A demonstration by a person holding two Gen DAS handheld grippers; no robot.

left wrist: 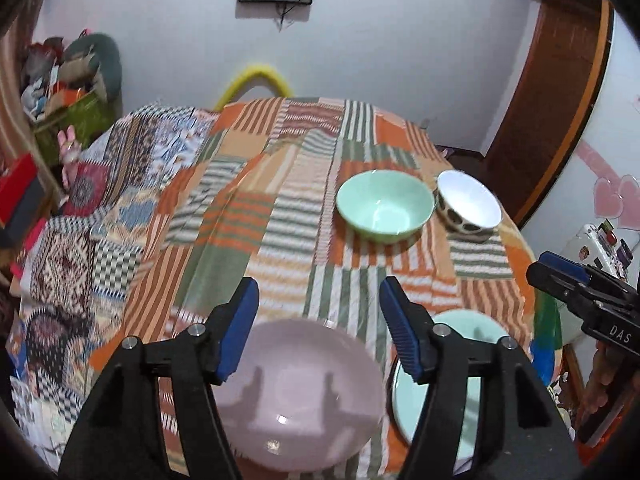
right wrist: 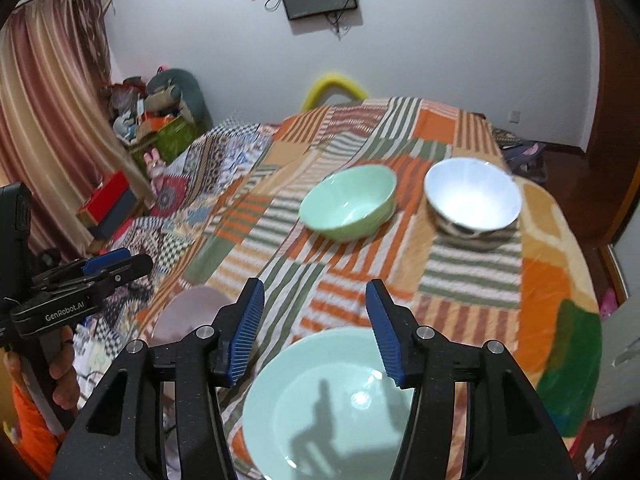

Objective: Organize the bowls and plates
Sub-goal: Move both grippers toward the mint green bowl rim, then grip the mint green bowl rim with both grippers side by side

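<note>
A pink plate lies at the near edge of the table under my left gripper, which is open and empty above it. A mint plate lies beside it on the right, under my right gripper, also open and empty. The mint plate also shows in the left wrist view, and the pink plate in the right wrist view. Farther back stand a mint green bowl and, to its right, a white bowl with a dark patterned outside.
The table wears an orange, green and white striped patchwork cloth. A yellow chair back rises behind the far edge. A bed with a patterned quilt lies to the left. A wooden door stands at the right.
</note>
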